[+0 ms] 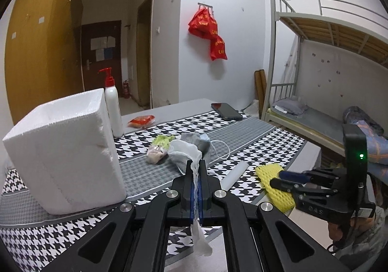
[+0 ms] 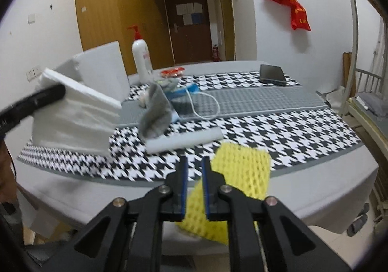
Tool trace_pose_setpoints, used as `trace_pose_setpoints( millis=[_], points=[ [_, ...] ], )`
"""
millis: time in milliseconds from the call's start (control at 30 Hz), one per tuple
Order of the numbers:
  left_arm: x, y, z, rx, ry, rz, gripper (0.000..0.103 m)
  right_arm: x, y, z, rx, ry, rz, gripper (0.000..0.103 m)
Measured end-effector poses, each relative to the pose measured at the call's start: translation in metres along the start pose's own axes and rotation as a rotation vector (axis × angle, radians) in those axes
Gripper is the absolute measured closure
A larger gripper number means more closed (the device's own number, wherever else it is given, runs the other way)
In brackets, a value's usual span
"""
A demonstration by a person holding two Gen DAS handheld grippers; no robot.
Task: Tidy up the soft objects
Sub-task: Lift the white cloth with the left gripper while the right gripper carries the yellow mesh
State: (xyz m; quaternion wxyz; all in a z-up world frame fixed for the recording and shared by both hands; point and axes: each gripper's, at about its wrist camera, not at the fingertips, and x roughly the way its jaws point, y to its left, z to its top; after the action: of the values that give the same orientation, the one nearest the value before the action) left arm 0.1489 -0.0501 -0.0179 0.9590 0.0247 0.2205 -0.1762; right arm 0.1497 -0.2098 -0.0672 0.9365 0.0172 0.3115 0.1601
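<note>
- My left gripper (image 1: 196, 170) is clamped tight on a white foam net sleeve (image 1: 185, 149); 1 end sticks out behind the jaws and hangs down.
- The sleeve's far end droops over a grey sock (image 1: 194, 141) and a face mask w/ a white ear loop (image 1: 222, 149), mid-table.
- A yellow-green bundle (image 1: 163, 140) lies just beside them.
- My right gripper (image 2: 194, 163) has its jaws a bit apart, w/ a yellow foam net (image 2: 242, 170) under them at the table's (image 2: 315, 189) near edge. I can't tell if it grips the net.
- A white foam tube (image 1: 234, 174) lies between the sock pile and the yellow net.
- A big white foam box (image 1: 65, 151) stands on the left, w/ a pump bottle (image 1: 112, 104) behind it.
- A phone (image 1: 226, 111) lies at the far side.
</note>
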Motion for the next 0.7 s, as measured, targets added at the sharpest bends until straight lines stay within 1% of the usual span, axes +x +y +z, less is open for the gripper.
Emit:
trace_pose_setpoints(
  millis=[33,67,100,167,233,400,533,700],
  points=[
    [0.001,0.000,0.000,-0.003,0.001,0.001,0.101,-0.002,-0.001,0.000,0.000,-0.003,-0.004,0.054],
    [0.002,0.000,0.000,-0.008,0.003,-0.002,0.101,-0.005,-0.002,0.000,0.001,-0.010,-0.007,0.041],
    [0.002,0.001,-0.001,-0.009,0.006,-0.004,0.101,-0.008,-0.003,0.000,0.006,-0.020,-0.010,0.039],
    [0.004,0.001,-0.001,-0.014,0.010,-0.006,0.101,-0.016,-0.005,0.000,0.013,-0.043,-0.019,0.038],
    [0.004,0.001,-0.002,-0.016,0.010,-0.010,0.101,-0.017,-0.008,0.000,0.012,-0.034,-0.042,0.038],
    [0.002,0.004,-0.004,-0.024,0.006,-0.003,0.101,0.000,-0.016,-0.004,0.034,0.035,-0.123,0.038],
    [0.001,0.007,-0.007,-0.031,0.011,0.002,0.101,0.010,-0.019,-0.008,0.039,0.067,-0.151,0.038],
    [-0.002,0.013,-0.010,-0.046,0.006,0.006,0.101,0.018,-0.017,-0.010,0.033,0.086,-0.167,0.038]
  ],
)
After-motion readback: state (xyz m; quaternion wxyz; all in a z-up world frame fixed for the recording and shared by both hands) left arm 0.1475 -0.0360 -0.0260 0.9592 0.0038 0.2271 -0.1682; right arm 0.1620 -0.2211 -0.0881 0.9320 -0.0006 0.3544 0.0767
